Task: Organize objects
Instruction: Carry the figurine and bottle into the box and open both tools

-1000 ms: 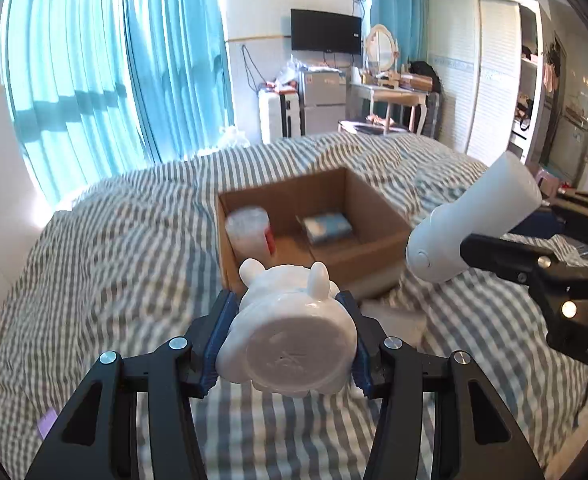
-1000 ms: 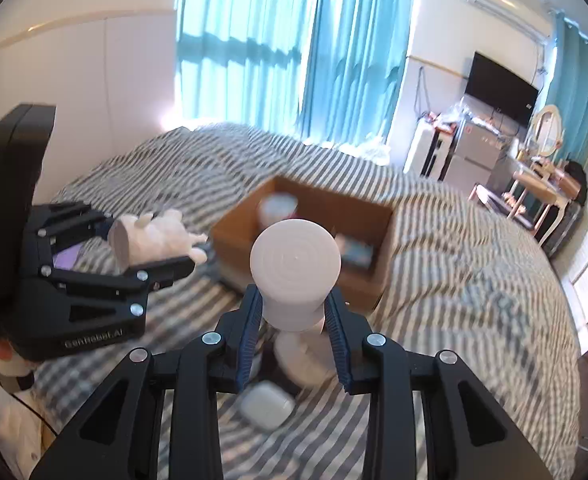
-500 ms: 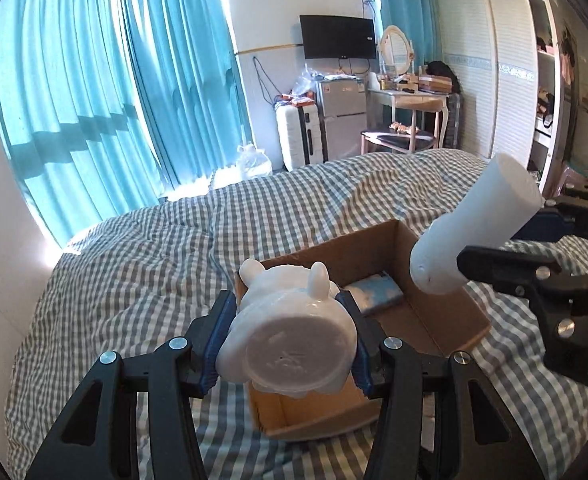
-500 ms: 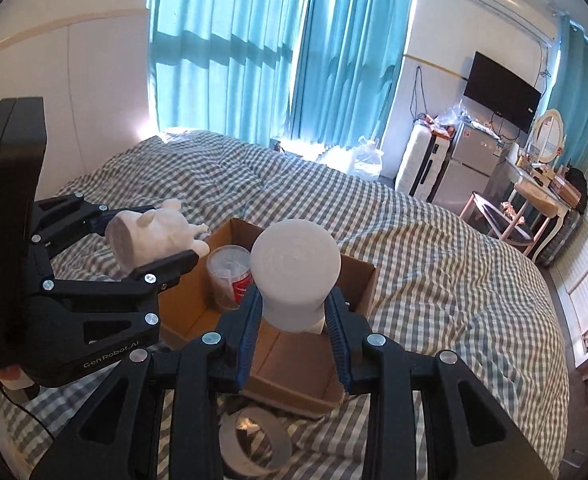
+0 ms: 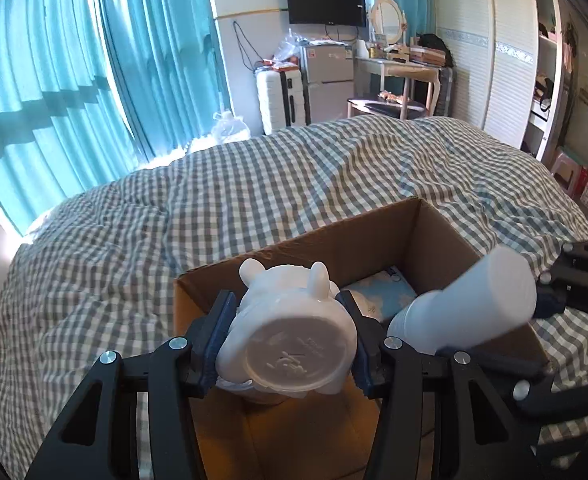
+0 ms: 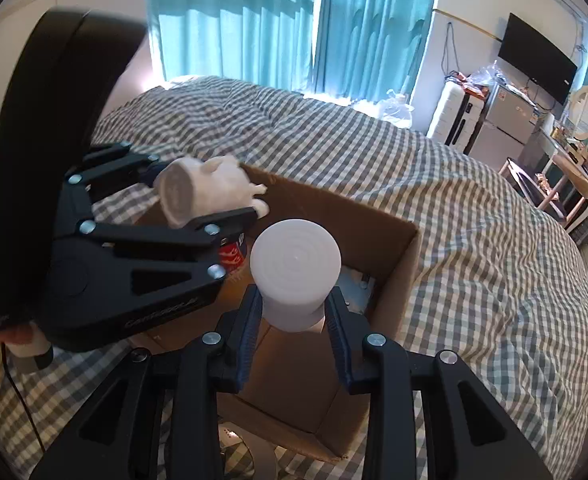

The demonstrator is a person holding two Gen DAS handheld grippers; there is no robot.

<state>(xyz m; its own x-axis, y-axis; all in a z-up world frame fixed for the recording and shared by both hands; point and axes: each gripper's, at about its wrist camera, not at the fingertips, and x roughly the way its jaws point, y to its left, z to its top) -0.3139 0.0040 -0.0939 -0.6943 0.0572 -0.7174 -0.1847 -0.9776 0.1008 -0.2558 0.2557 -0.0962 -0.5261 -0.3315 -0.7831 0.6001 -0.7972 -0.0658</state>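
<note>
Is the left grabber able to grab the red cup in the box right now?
Probably not. The left gripper is already shut on the white animal figurine, so its jaws are full. The red cup sits in the cardboard box beneath it.

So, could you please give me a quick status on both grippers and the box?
Left gripper shut on white figurine. Right gripper shut on white bottle. Both over open cardboard box. Cup and packet inside.
</note>
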